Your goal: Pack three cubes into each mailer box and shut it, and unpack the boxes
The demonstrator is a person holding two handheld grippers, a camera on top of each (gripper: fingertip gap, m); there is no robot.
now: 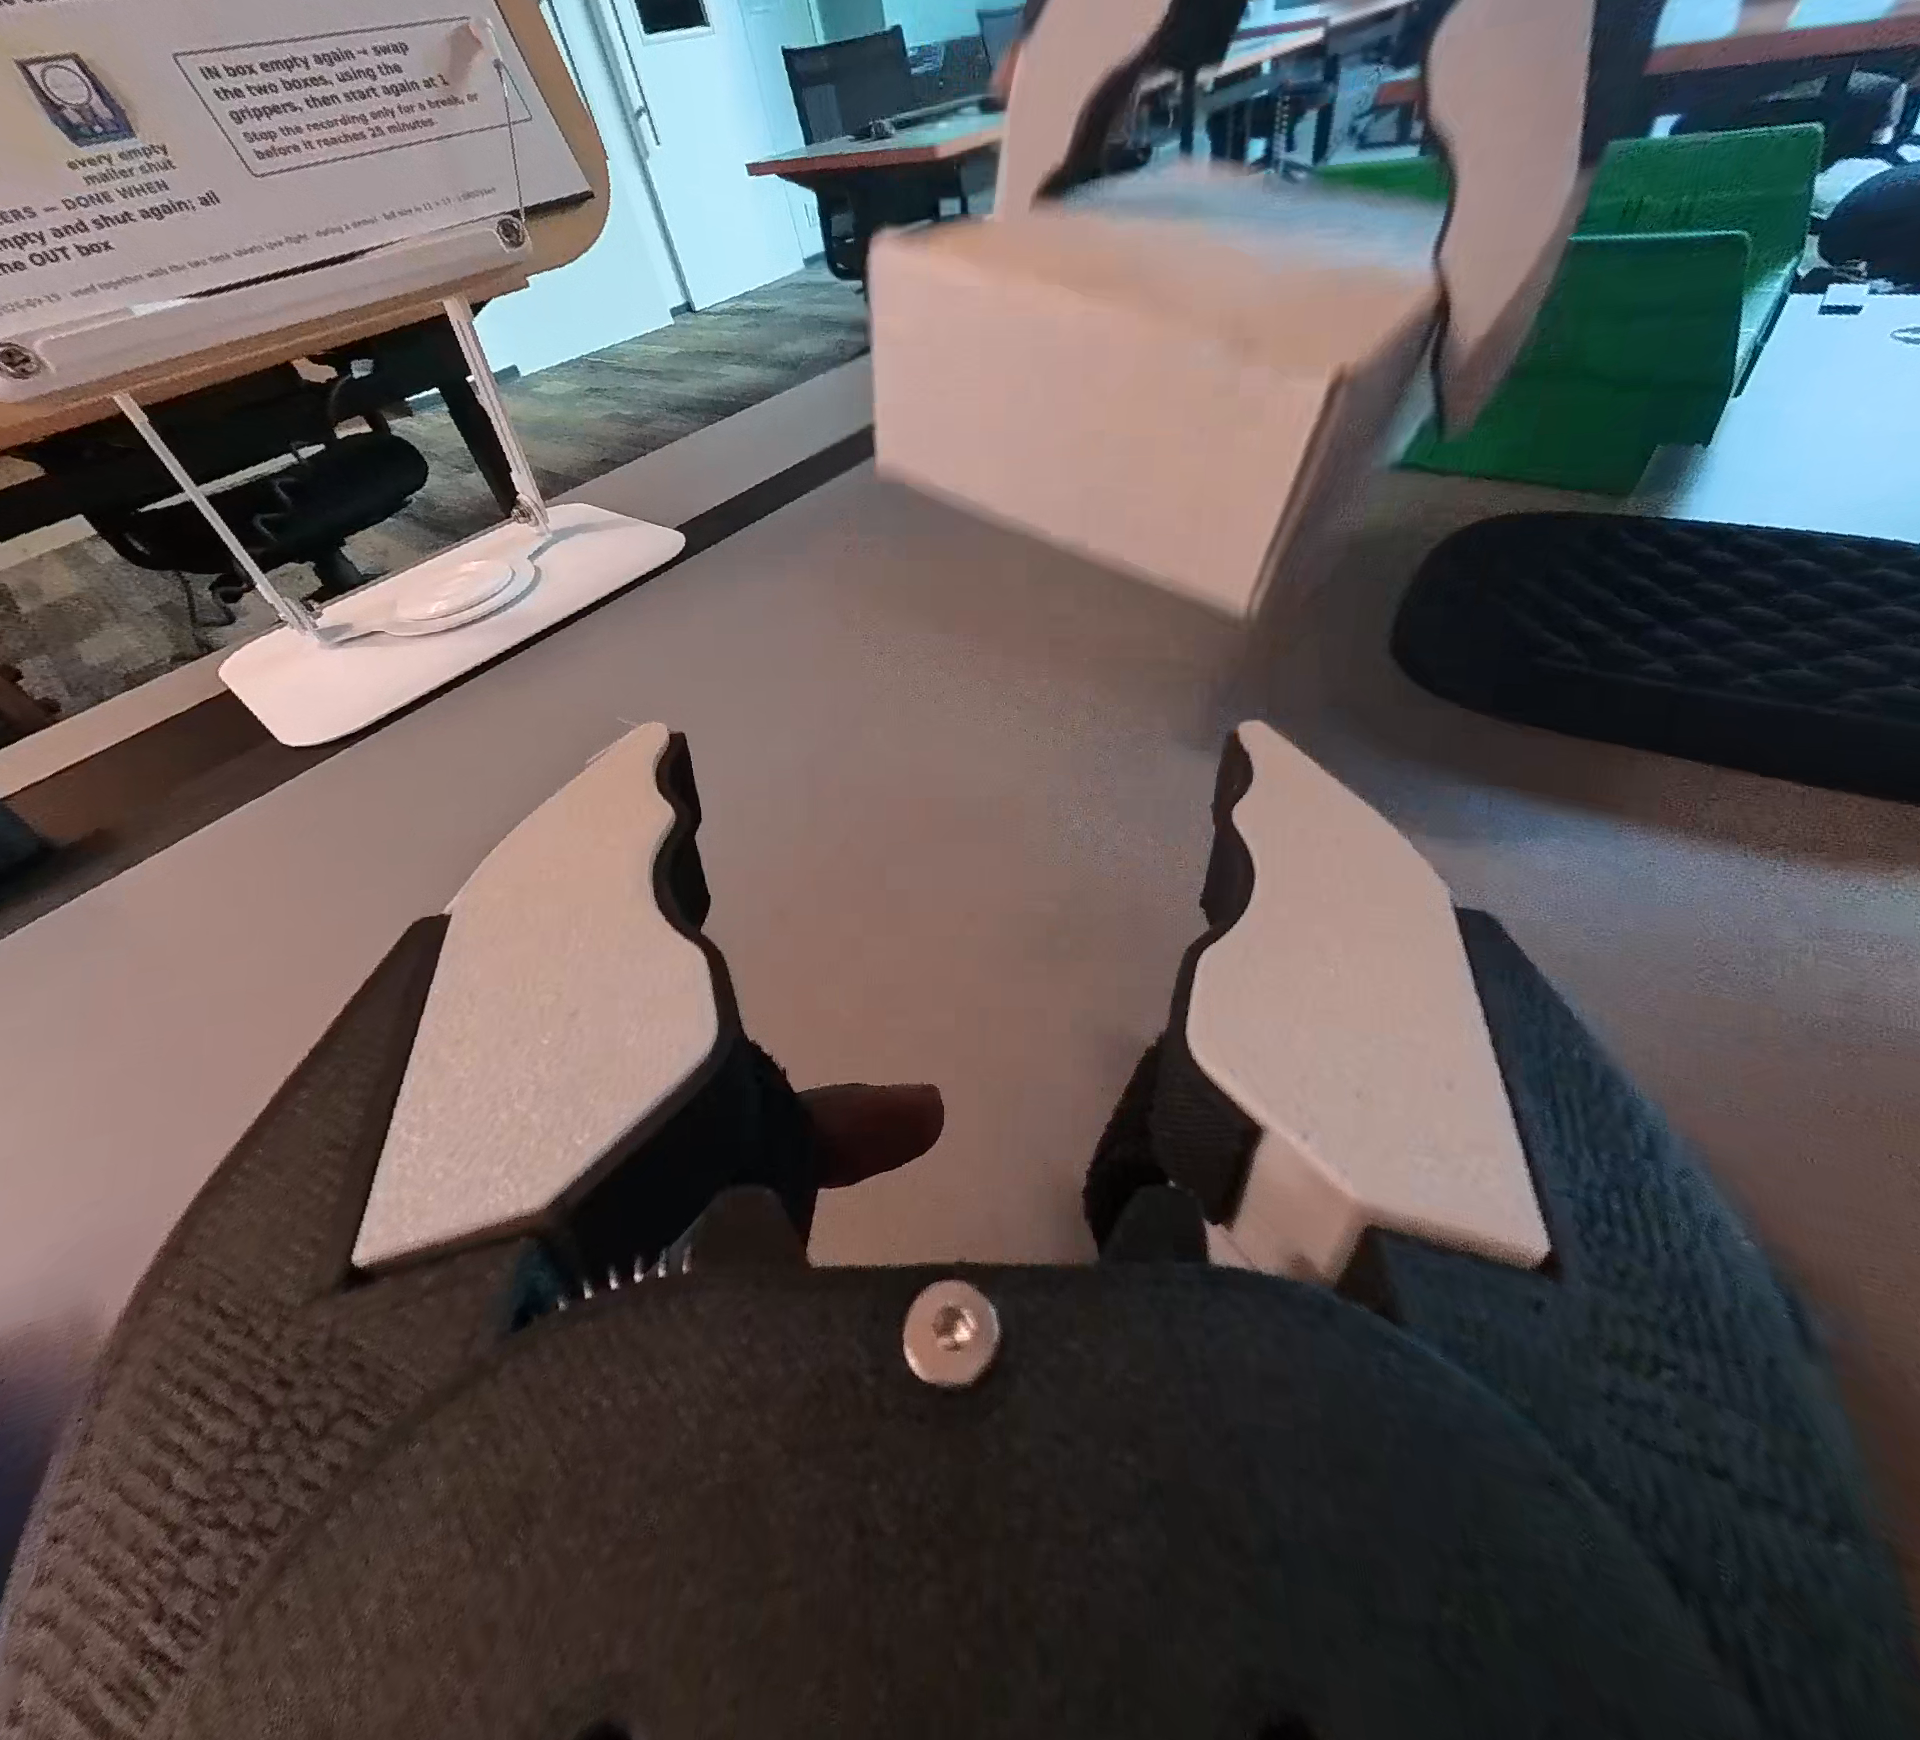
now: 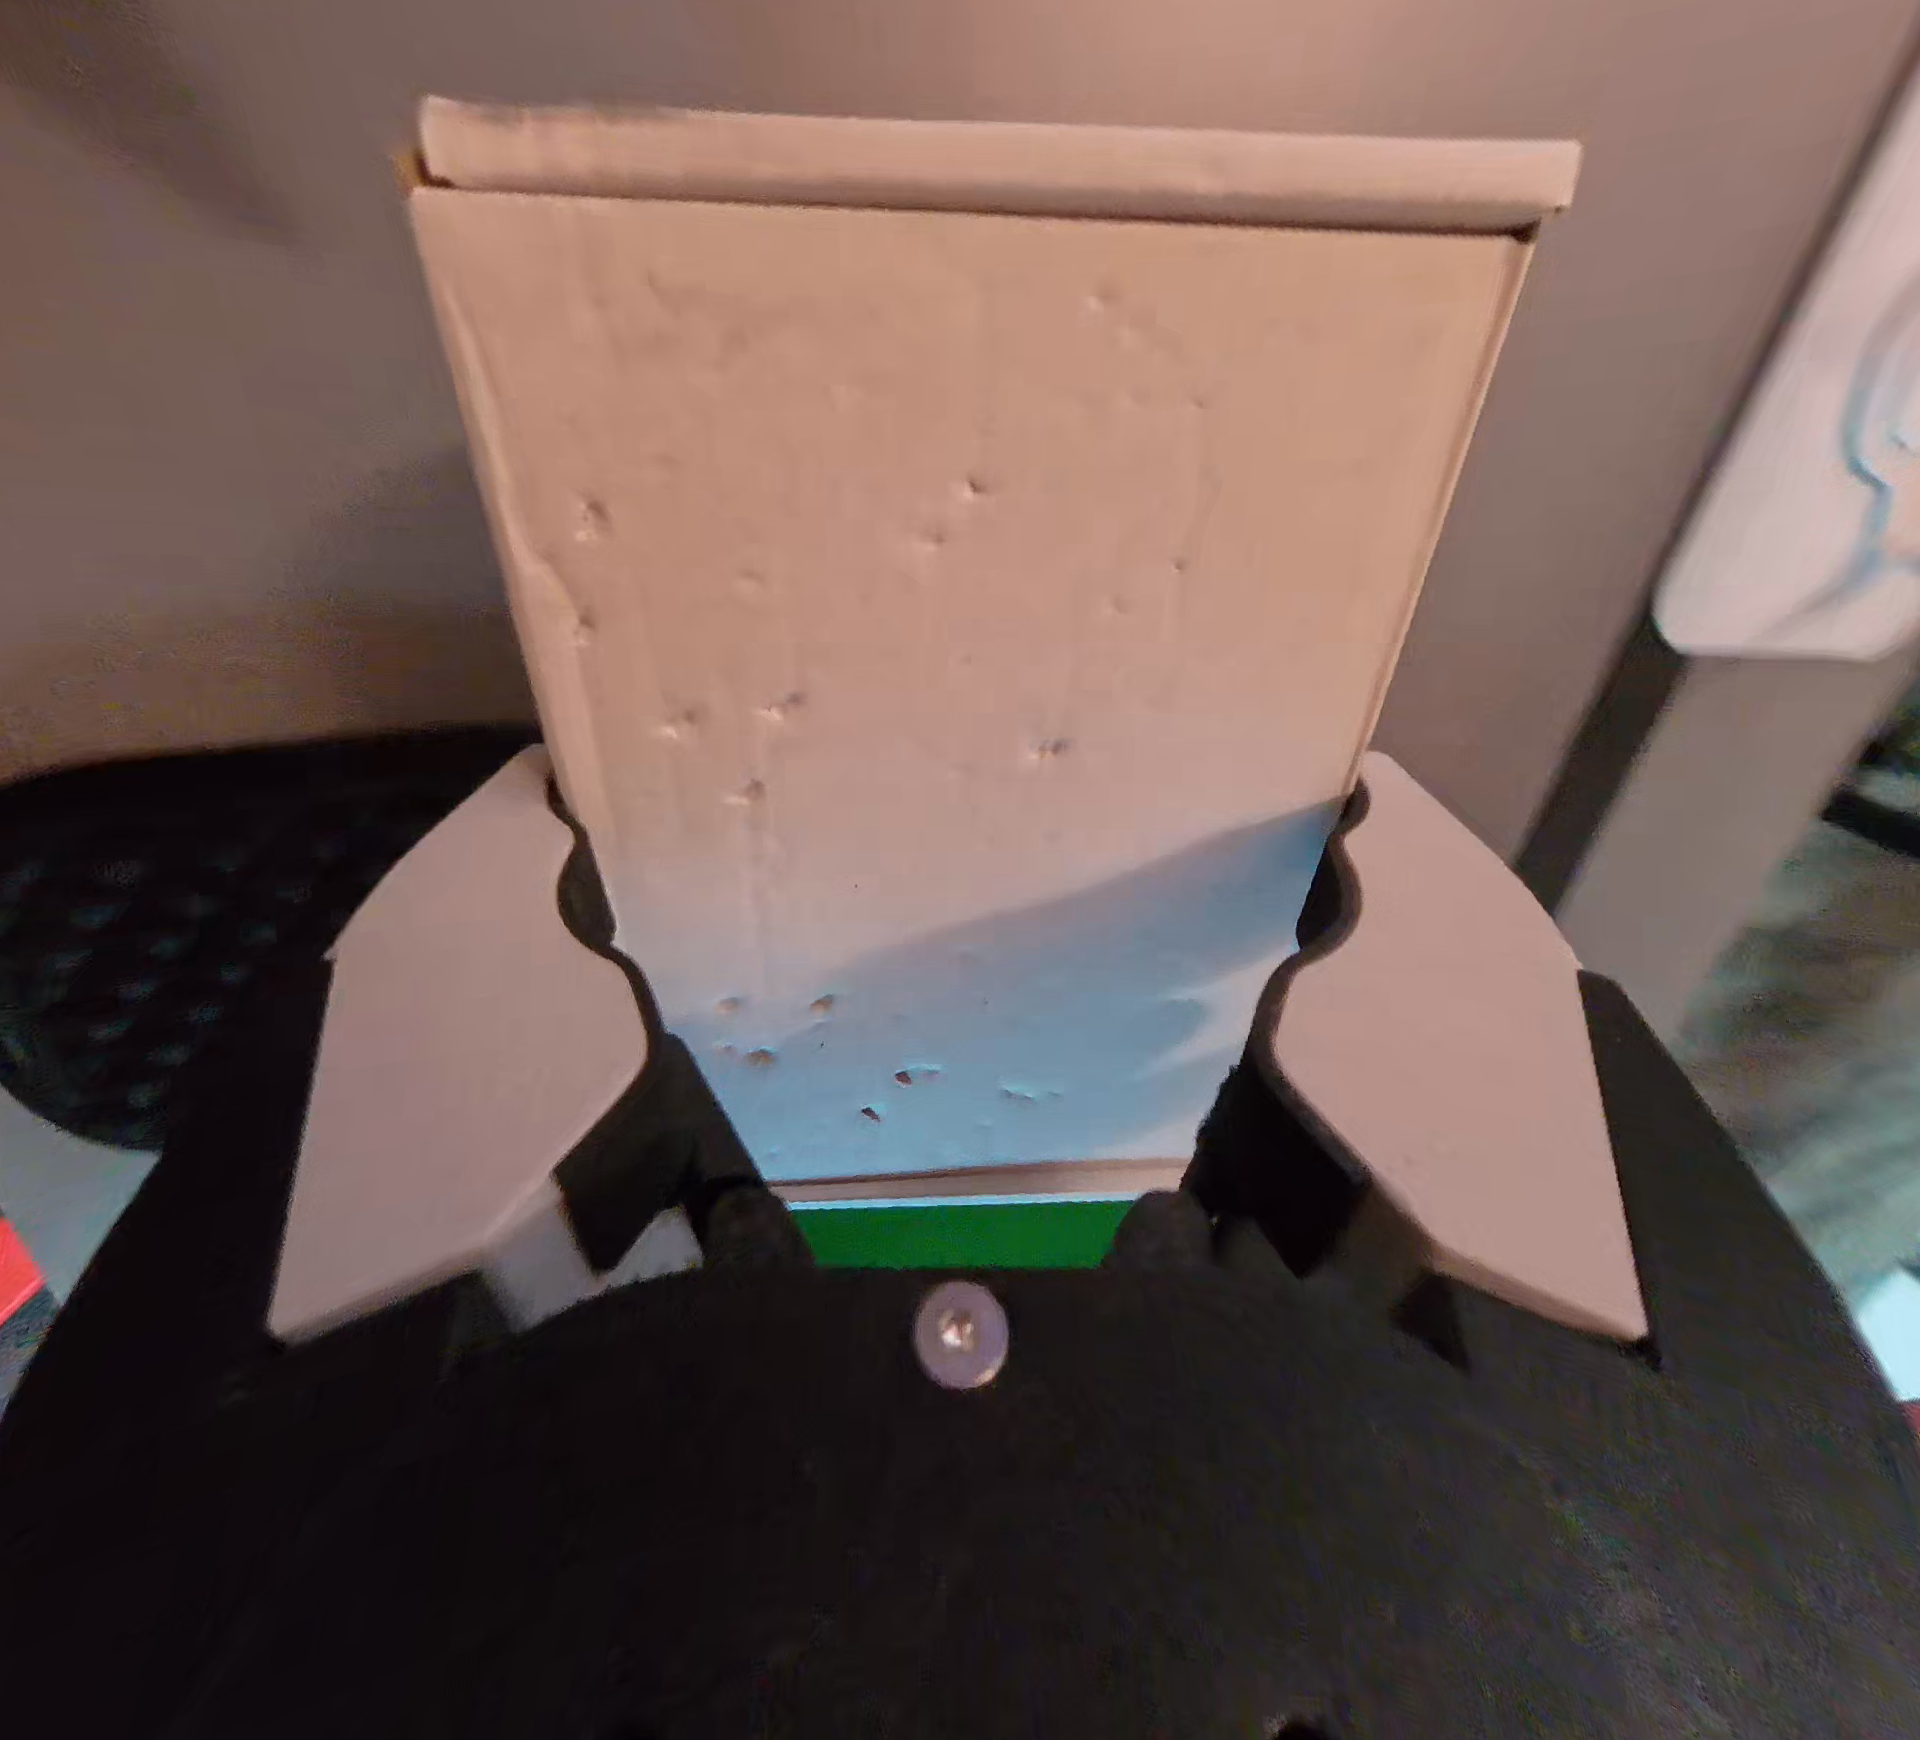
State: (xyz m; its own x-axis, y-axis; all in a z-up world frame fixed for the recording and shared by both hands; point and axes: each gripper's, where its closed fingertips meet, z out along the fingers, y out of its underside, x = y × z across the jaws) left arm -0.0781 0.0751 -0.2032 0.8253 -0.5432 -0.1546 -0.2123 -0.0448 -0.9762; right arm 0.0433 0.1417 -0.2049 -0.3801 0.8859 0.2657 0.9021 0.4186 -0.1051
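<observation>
On my left wrist view, my left gripper (image 1: 956, 755) sits spread wide over the bare grey table (image 1: 935, 630), holding nothing. Ahead, the white mailer box (image 1: 1101, 381) hangs tilted above the table, blurred, with my right gripper (image 1: 1247, 163) coming down on it from above. A black mesh mat (image 1: 1662, 641) lies to the right, a green bin (image 1: 1642, 319) behind it, and an instruction board on a stand (image 1: 312, 132) to the left.

On my right wrist view, my right gripper (image 2: 956, 859) pinches the closed mailer box (image 2: 966, 547) by its two sides, its dented lid facing the camera.
</observation>
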